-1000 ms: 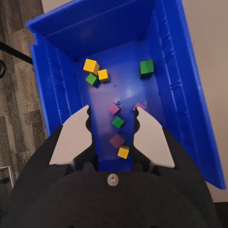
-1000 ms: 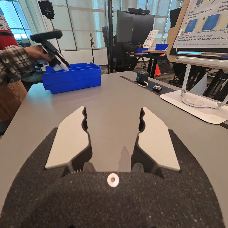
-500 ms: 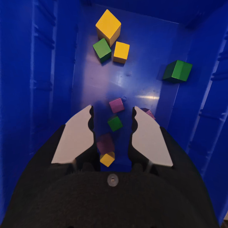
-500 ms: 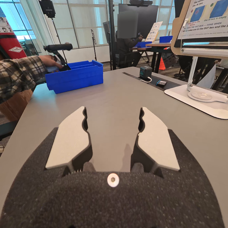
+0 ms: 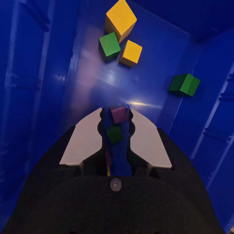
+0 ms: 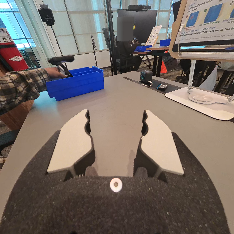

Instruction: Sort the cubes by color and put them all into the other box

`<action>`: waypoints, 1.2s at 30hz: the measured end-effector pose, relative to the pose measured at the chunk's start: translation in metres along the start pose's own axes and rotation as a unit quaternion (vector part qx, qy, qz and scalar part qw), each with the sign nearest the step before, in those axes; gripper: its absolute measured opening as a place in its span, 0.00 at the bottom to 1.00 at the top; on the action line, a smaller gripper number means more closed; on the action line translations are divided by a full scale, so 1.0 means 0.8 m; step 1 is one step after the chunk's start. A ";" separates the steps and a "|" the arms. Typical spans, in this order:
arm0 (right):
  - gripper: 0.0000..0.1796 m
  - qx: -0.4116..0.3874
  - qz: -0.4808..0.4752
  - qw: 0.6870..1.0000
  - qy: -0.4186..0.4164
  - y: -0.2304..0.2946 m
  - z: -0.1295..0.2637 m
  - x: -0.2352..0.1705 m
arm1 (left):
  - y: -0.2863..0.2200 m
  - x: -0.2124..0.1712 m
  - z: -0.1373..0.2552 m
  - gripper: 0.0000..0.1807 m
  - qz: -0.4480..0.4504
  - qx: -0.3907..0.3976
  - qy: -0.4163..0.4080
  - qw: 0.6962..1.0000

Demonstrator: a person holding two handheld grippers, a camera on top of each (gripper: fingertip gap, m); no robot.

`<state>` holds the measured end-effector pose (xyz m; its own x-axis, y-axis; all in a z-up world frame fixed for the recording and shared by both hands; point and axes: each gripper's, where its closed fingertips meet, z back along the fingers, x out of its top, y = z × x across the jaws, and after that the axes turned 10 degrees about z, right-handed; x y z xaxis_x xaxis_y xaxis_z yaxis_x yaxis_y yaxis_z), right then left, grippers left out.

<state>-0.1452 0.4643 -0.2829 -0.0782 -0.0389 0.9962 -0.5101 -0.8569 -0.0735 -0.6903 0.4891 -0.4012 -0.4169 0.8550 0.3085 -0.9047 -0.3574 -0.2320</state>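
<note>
Cubes lie scattered on the floor of the blue box (image 5: 38,88) in the left wrist view; the left gripper (image 5: 115,110) reaches down inside it, jaws parted around a purple cube (image 5: 119,114), not yet clamping it; a small green cube (image 5: 114,134) sits just behind; two yellow cubes (image 5: 120,20) and another green one (image 5: 109,46) cluster farther off. Right wrist view: the right gripper (image 6: 116,111) hangs released and empty over the grey table (image 6: 120,101); the blue box stands well apart at the table's far left.
</note>
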 end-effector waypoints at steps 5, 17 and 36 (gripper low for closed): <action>0.43 0.000 -0.002 1.000 -0.004 -0.002 0.002 0.002 | 0.005 0.000 0.000 0.12 -0.025 0.013 0.009 1.000; 0.38 -0.013 0.009 0.999 0.043 -0.014 -0.003 -0.020 | -0.283 0.021 0.199 0.12 -0.377 -0.282 -0.275 0.839; 0.30 0.298 -0.557 0.774 -0.044 0.078 -0.030 0.082 | -0.561 -0.260 0.202 0.12 -0.517 -0.647 -0.323 0.459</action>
<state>-0.2025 0.4209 -0.2232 0.1979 0.8826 0.4264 0.2687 -0.4672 0.8424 -0.2113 0.4107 -0.2122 -0.1412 -0.1220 0.9824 -0.0137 0.9925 0.1212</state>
